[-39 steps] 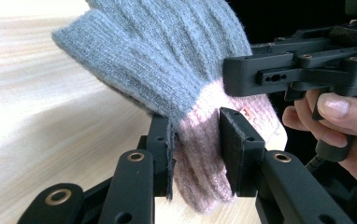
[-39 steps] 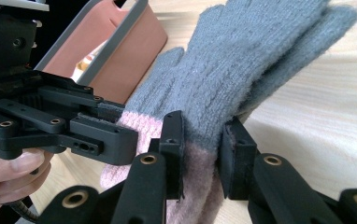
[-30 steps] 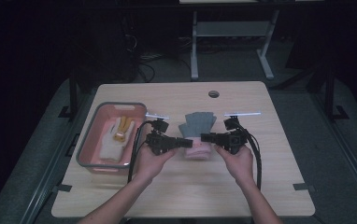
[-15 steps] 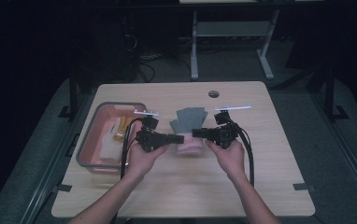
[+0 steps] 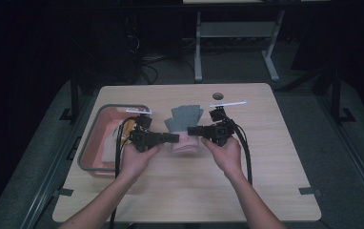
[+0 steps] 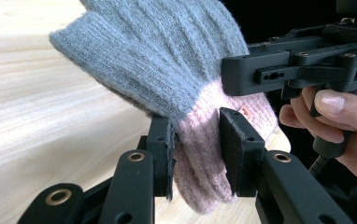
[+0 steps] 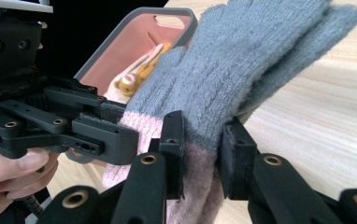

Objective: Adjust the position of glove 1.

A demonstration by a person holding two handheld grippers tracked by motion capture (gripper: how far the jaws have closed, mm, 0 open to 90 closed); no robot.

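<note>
A knitted glove (image 5: 184, 118) with grey fingers and a pink cuff hangs between my two grippers above the middle of the wooden table (image 5: 266, 157). My left gripper (image 5: 172, 138) comes in from the left and is shut on the pink cuff (image 6: 200, 154). From the right, my right gripper (image 5: 193, 130) is shut on the glove where grey meets pink (image 7: 204, 135). The two sets of jaws nearly touch. In the left gripper view the right gripper (image 6: 265, 70) sits just behind the glove (image 6: 158, 60); the left gripper (image 7: 88, 130) shows likewise in the right gripper view.
A pink bin with a grey rim (image 5: 90, 143) stands at the table's left, close to my left hand, holding a small stuffed toy (image 7: 137, 74) and pale cloth. A round cable hole (image 5: 217, 96) sits near the far edge. Dark floor and desk legs lie beyond.
Both grippers, with the glove between them, have shifted a little left and away from the person. The glove's fingers now fan upward toward the far side.
</note>
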